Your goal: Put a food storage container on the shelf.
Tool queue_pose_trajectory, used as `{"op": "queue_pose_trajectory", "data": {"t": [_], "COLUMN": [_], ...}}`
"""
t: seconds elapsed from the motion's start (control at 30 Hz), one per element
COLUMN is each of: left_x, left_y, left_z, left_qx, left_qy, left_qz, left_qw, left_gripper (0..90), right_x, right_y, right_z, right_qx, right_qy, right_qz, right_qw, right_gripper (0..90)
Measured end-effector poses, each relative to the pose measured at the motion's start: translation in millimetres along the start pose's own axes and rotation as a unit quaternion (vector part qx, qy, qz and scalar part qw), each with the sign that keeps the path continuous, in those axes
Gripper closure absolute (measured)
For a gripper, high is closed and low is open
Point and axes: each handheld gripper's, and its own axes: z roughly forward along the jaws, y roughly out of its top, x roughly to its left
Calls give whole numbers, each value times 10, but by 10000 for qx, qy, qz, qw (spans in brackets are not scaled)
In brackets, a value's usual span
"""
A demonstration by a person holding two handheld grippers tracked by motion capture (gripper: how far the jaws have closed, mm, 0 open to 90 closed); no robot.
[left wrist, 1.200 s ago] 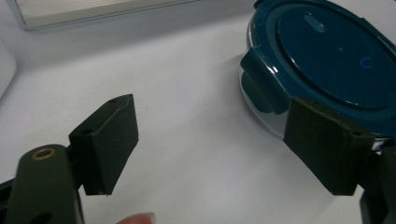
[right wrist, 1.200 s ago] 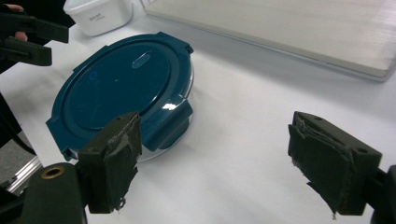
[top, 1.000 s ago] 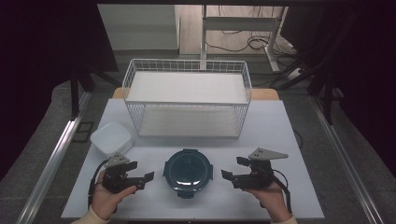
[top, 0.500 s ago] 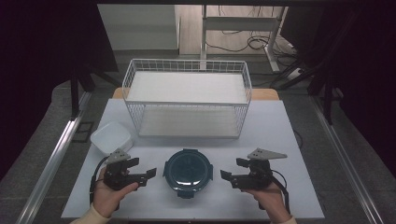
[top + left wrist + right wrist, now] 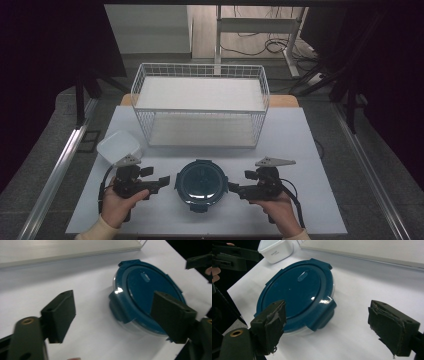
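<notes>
A round clear container with a dark blue clip lid sits at the table's near middle. My left gripper is just left of it, open, with its jaws pointing at the lid's left clip. My right gripper is just right of it, open as well, and aimed at the right clip. In the left gripper view the container lies ahead between the spread jaws of the left gripper. In the right gripper view the container lies ahead and to the left of the right gripper. Neither gripper touches it.
A white wire basket with a pale board inside stands behind the container. A white square tub sits at the left, behind my left hand; it is also in the right gripper view as the tub. The white tabletop is bare at the right.
My left gripper has edged a little forward and toward the container. The right gripper and the container have stayed where they were.
</notes>
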Motion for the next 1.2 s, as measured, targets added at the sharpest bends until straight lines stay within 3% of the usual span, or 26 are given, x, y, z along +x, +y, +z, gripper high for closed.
{"op": "queue_pose_trajectory", "data": {"t": [0.1,0.2,0.3,0.37,0.5,0.63,0.87,1.0,1.03,1.2], "left_x": [-13,-56,-76,-73,-1,19,43,44,43,34], "left_y": [93,177,204,167,63,19,-21,-17,-17,-24], "left_z": [89,160,186,210,270,323,460,497,533,607], "left_qx": [183,262,250,279,396,478,631,623,640,760], "left_qy": [-248,-366,-401,-442,-671,-670,-960,-982,-1090,-1153], "left_qz": [-246,-284,-291,-314,-594,-635,-796,-828,-907,-973], "left_qw": [9992,9986,9985,9981,9952,9946,9902,9898,9878,9856], "left_gripper": [137,127,126,123,120,119,121,139,139,138], "right_x": [25,56,81,84,52,42,42,34,27,29], "right_y": [69,138,151,130,72,34,-26,-54,-64,-69], "right_z": [67,138,197,226,274,315,483,543,571,610], "right_qx": [55,42,62,77,164,228,398,469,487,483], "right_qy": [55,139,194,215,216,290,340,422,461,555], "right_qz": [92,267,262,304,424,538,776,924,1019,1167], "right_qw": [9999,9995,9994,9993,9987,9979,9956,9937,9925,9904], "right_gripper": [130,121,115,115,110,106,97,97,97,98]}}
